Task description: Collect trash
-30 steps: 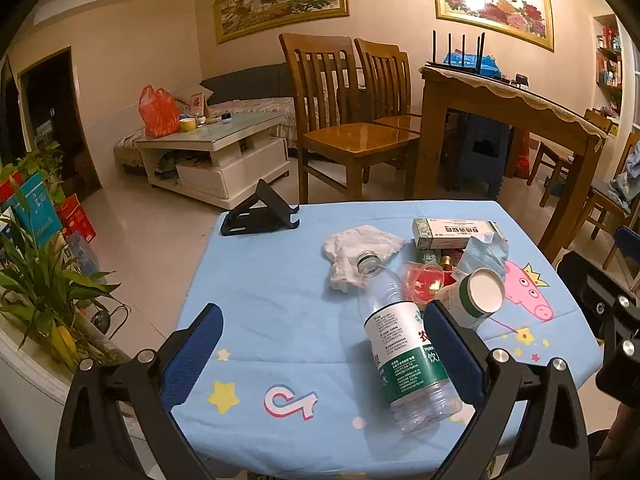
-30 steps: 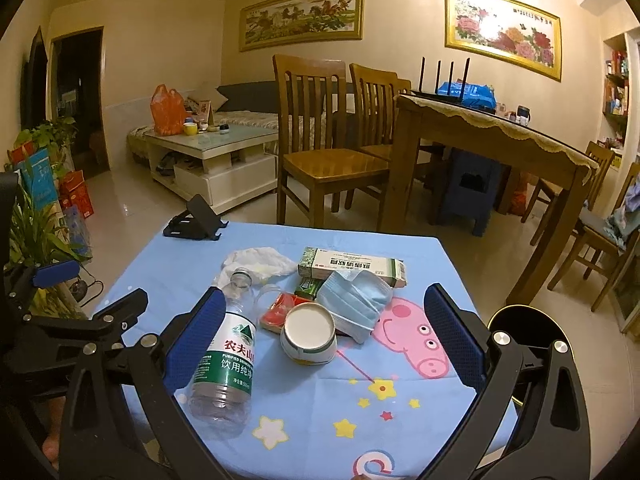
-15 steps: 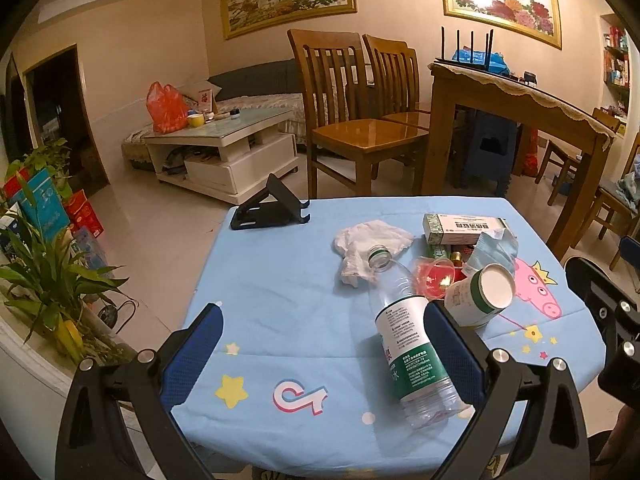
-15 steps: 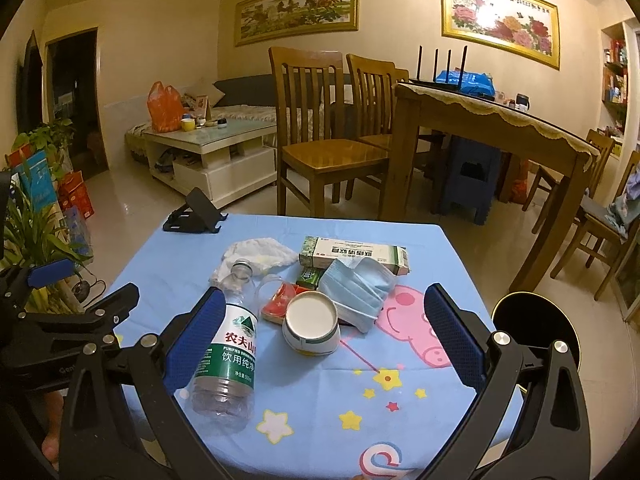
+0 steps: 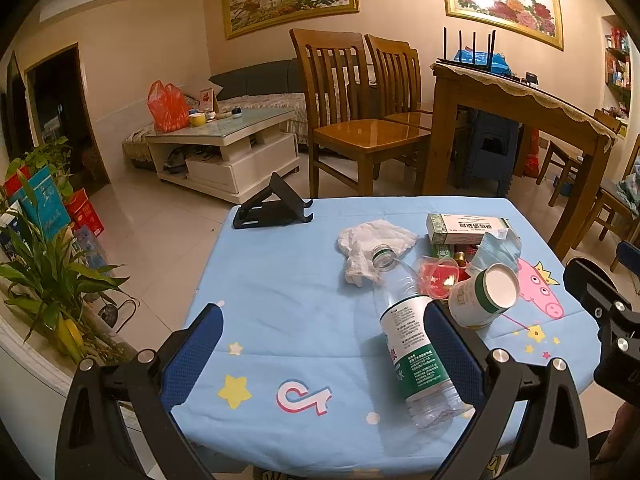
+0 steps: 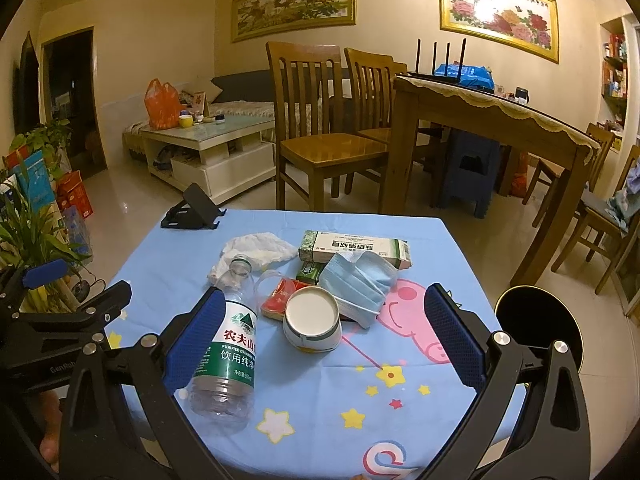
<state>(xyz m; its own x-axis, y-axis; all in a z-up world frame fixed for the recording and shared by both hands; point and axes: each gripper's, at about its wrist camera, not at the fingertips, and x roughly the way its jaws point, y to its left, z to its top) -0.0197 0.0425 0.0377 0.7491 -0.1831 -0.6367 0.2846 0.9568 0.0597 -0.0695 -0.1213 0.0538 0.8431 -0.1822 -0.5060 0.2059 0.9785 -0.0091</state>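
Both claws wide open and empty, and you've drifted back a touch over the last second, with the bench sitting lower in both views. Left claw hangs over the near edge, its right finger in front of the lying bottle. Right claw frames the tipped cup, with mask, tissue and box beyond. Nothing collected yet; I'd say you're lining up the first pick.
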